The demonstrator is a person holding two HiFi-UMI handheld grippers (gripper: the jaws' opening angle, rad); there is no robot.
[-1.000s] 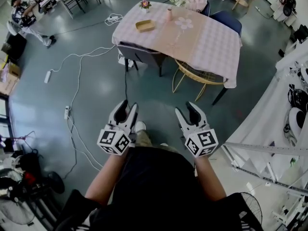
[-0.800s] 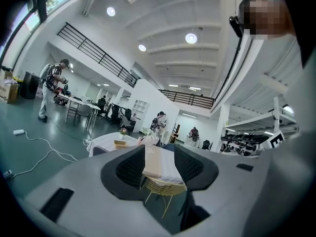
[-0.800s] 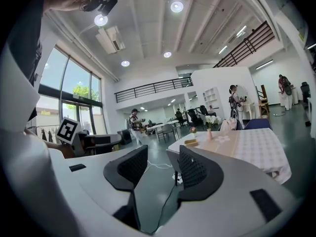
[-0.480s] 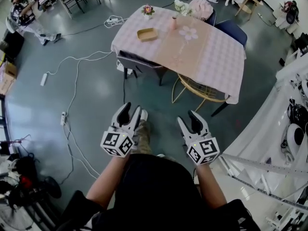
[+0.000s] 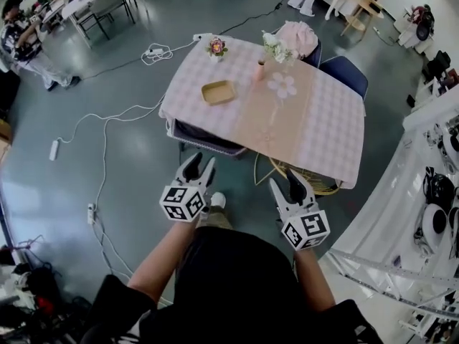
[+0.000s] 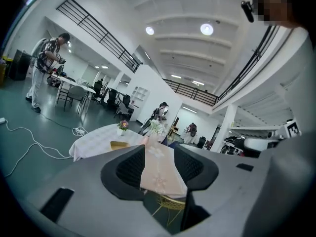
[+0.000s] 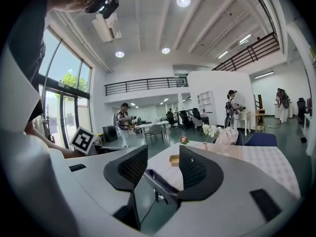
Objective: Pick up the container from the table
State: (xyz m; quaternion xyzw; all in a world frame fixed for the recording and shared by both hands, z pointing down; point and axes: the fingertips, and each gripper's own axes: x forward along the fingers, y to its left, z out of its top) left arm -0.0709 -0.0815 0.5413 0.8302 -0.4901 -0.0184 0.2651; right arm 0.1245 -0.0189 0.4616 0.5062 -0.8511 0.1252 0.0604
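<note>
Well short of the table (image 5: 326,124), left gripper (image 5: 201,163) and right gripper (image 5: 285,180): jaws apart, empty, touching nothing. The container (image 5: 219,92) lies on the table, untouched.

We record the left gripper (image 5: 200,165) and the right gripper (image 5: 287,183) held side by side ahead of the person's torso, apart from each other, both pointing forward and away from the body. In each gripper view we find the two jaws standing apart. The left marker cube (image 5: 183,203) and the right marker cube (image 5: 306,229) sit at the rear ends, nearest the body. The left forearm (image 5: 161,253) and the right forearm (image 5: 310,278) are bare and reach forward.
</note>
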